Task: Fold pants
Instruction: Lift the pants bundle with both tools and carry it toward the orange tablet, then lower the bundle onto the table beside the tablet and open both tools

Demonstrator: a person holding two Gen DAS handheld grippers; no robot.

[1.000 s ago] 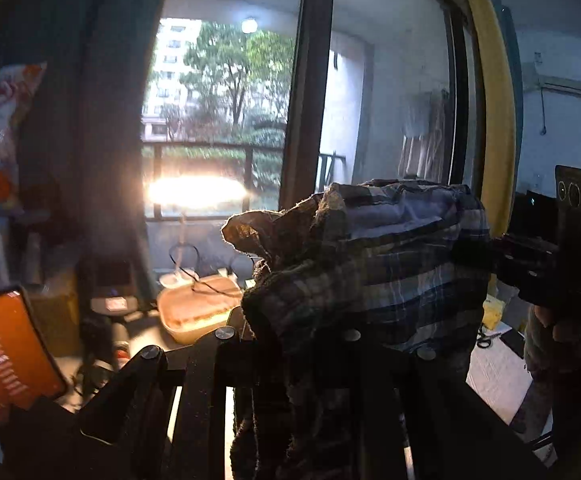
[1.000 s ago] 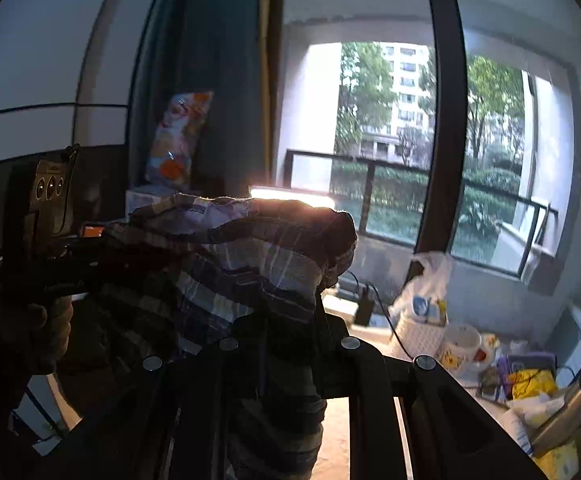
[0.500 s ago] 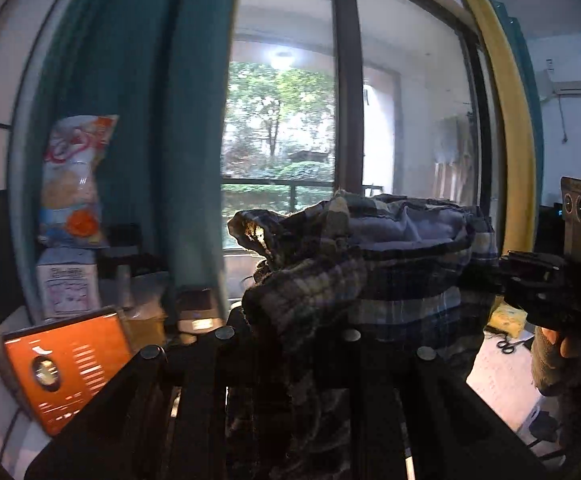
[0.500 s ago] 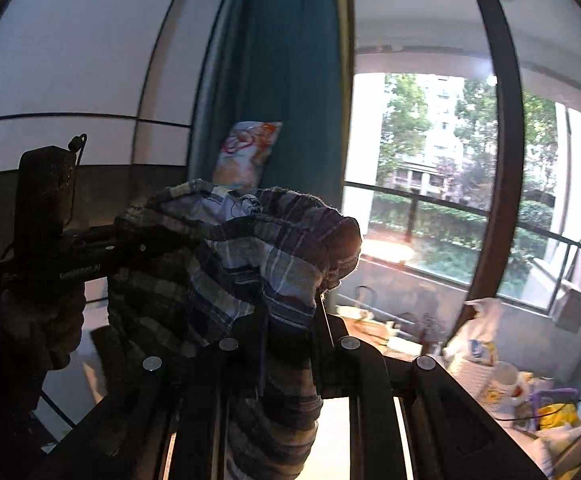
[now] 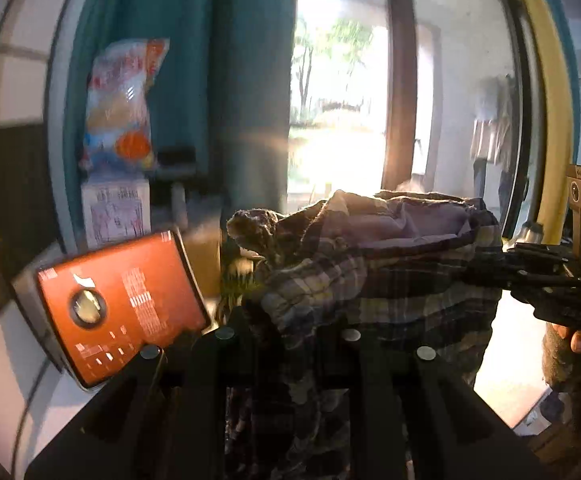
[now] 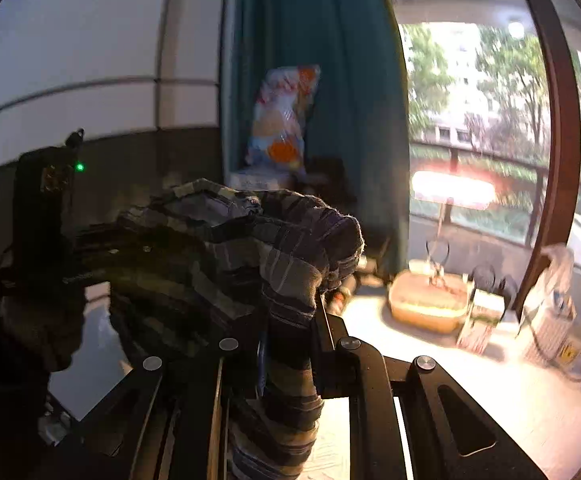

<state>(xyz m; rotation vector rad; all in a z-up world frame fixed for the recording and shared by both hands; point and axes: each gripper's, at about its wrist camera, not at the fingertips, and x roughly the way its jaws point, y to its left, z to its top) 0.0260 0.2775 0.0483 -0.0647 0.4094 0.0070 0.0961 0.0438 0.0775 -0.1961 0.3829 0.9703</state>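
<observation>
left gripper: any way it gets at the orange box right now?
Probably not. The left gripper is shut on the plaid pants, which the right gripper also clamps. The orange box stands unblocked to its left, but the jaws are occupied.

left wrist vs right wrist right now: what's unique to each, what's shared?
Left wrist only: orange box, yellow curtain edge, right gripper from the side.
Right wrist only: lit lamp, beige tray, carton, left gripper with green light.
Both: plaid pants clamped in the jaws and stretched between the grippers, teal curtain, snack bag, window.
</observation>
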